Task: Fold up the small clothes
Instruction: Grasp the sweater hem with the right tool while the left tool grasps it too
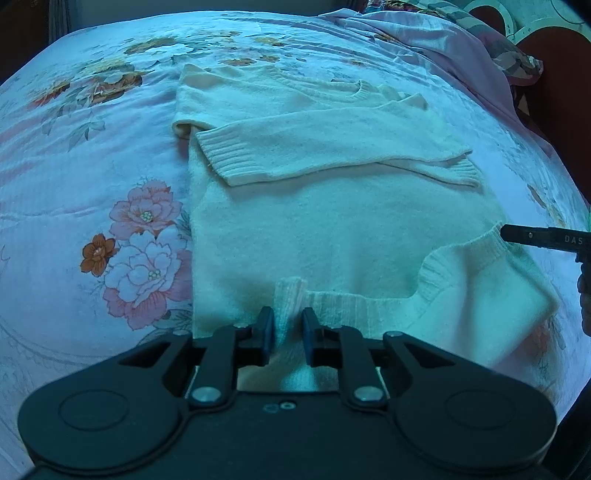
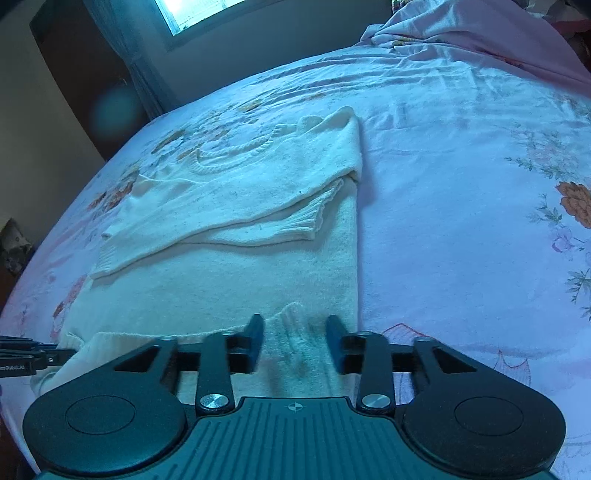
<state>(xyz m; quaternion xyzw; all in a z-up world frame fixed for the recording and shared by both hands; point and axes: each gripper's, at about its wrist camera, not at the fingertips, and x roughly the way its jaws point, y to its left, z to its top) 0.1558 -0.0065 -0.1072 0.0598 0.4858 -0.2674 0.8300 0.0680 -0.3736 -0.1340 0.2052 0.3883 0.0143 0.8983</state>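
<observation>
Sweater (image 1: 332,221) lies flat on your flowered bedsheet (image 1: 92,166), cream knit, neck at the far end and ribbed hem nearest you. Both sleeves are folded across the chest, the upper one (image 1: 314,147) reaching toward the left with its ribbed cuff (image 1: 225,155) on top.

Your left gripper (image 1: 287,334) is closed down on a bunched fold of the hem; the blue pads pinch the knit from both sides and lift it into a small ridge.

Your right gripper (image 2: 295,341) sits at the hem's other corner. Its jaws stand apart, with a hump of ribbed fabric between them, and the pads do not press on it. In the left view that corner is turned up and over the body (image 1: 480,273), with one right finger's tip touching its edge.

A rumpled pink cloth (image 2: 480,33) lies at the far side of the bed.
</observation>
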